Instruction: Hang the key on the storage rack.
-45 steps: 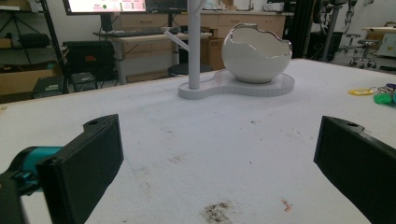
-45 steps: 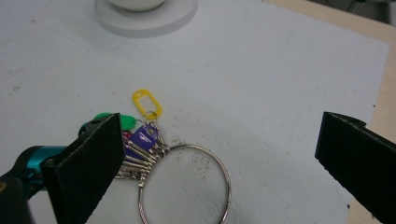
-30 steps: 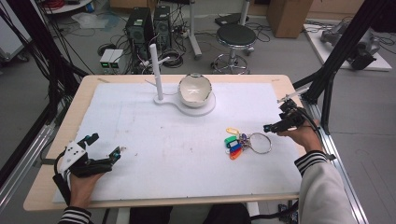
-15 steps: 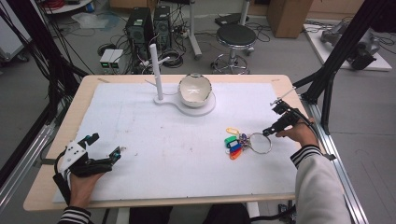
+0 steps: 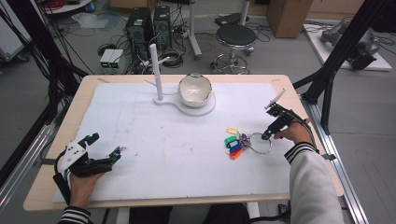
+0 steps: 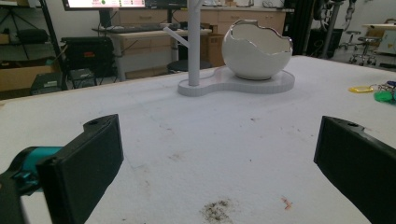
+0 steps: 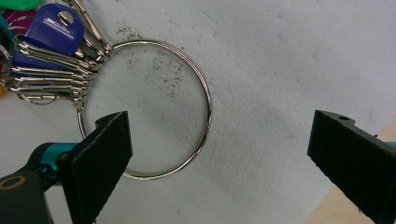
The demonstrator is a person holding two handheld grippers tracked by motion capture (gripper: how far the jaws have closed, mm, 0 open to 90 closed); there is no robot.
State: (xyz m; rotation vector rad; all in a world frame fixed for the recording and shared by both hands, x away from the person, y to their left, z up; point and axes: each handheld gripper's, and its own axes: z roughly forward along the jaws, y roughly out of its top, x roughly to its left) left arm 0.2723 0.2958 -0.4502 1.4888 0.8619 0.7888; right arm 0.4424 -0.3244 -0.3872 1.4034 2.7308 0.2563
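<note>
Key ring flat on mat, near edge hidden behind spread right gripper, left gripper released

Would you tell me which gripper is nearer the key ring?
Right. The right gripper hovers open at the key ring; the left gripper sits far across the table.

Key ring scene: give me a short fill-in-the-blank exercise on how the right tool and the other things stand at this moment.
1. The right tool hangs over the large metal key ring with its jaws ____.
2. The coloured plastic key tags lie to the ____ of the ring in the high view.
3. The white eggshell-shaped bowl sits on a white base beside an upright white ____.
4. The left tool holds ____.

Missing words: open; left; post; nothing
</note>
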